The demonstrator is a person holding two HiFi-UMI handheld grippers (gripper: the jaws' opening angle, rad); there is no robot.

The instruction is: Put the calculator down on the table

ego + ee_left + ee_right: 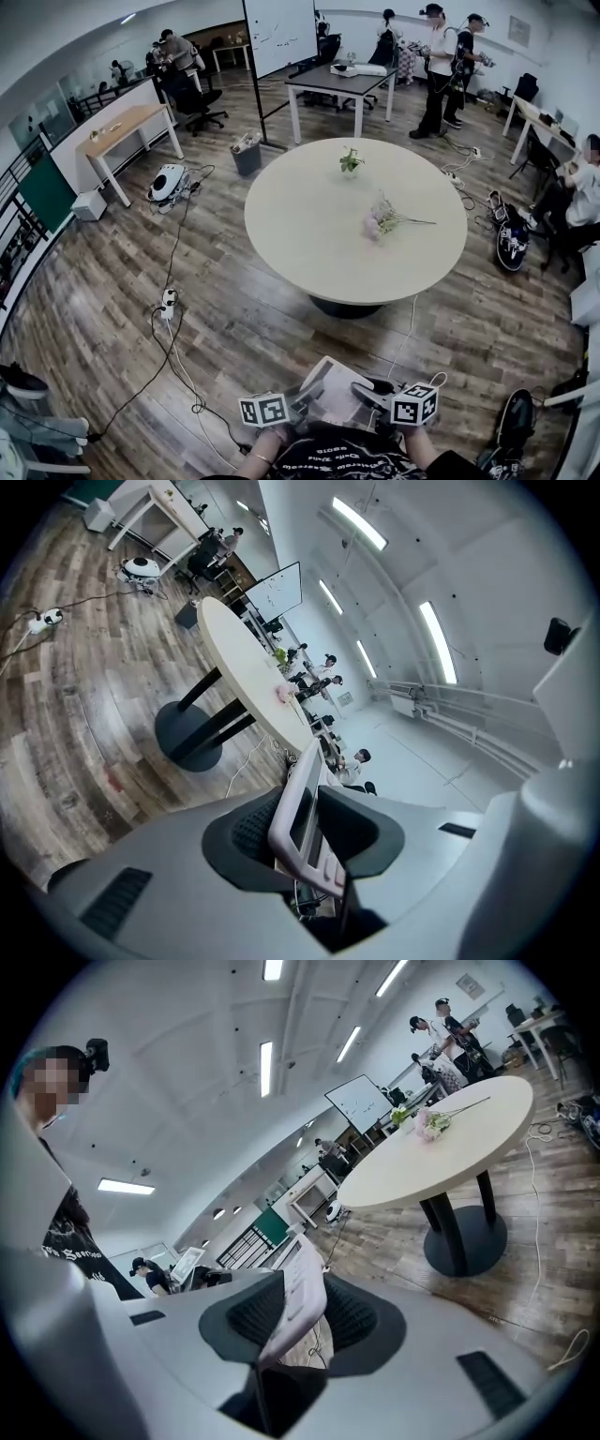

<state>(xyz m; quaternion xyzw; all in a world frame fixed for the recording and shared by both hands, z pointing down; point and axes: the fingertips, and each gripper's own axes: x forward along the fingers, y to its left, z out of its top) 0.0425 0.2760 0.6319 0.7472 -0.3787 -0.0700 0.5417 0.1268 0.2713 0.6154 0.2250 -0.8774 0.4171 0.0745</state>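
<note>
My left gripper (305,829) and right gripper (295,1314) pinch the calculator (328,389) by its edges, bottom centre. Light, stiff, slippery (plastic shell), I judge.

The person held both grippers low and close against the torso, side by side and pointing forward. The left gripper (298,401) and the right gripper (373,394) each had their jaws pressed on an opposite edge of the calculator (330,386), sharing it between them. The left wrist (259,456) showed just behind its gripper.
</note>
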